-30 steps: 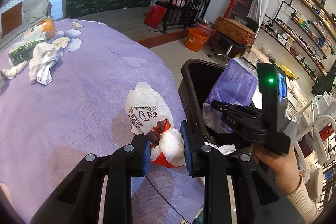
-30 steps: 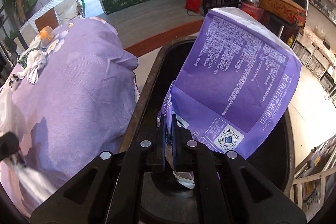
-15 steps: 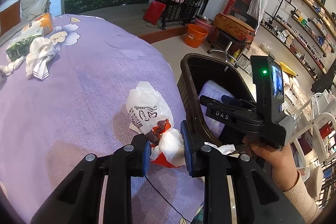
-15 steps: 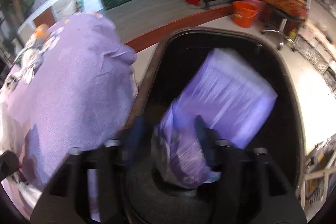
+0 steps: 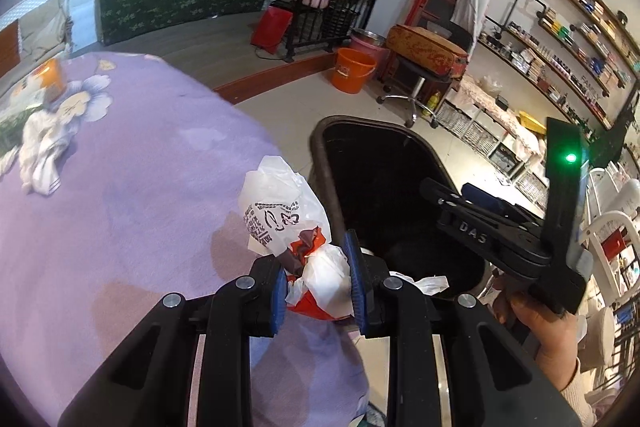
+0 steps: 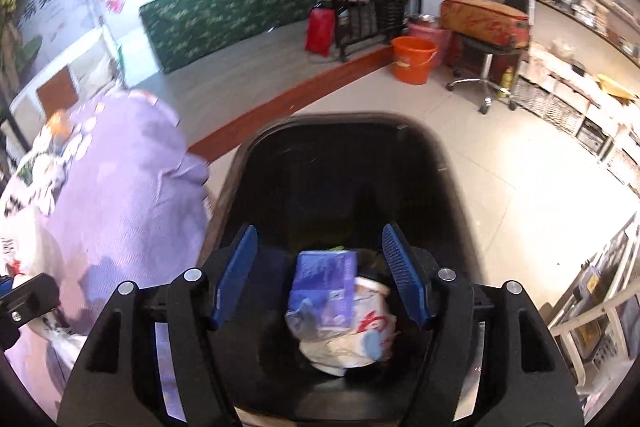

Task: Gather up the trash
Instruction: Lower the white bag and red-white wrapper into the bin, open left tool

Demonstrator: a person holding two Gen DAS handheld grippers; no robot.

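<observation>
Now the right gripper (image 6: 318,277) hung wide open and empty over the black bin (image 6: 256,151), where the purple pack (image 6: 324,277) lay; at its 9 o'clock, the left gripper (image 5: 316,281) squeezed the white bag (image 5: 280,211) on the purple bed (image 5: 120,211), probably to bin it next

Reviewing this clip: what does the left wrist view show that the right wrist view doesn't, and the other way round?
Only the left wrist view shows the left gripper with its pads around the white and red plastic bag at the table edge, and the hand holding the right gripper over the bin. Only the right wrist view shows the bin's contents: the purple tissue pack lying on crumpled white trash, below the open right gripper. Both show the black bin, the purple tablecloth and the orange bucket.
</observation>
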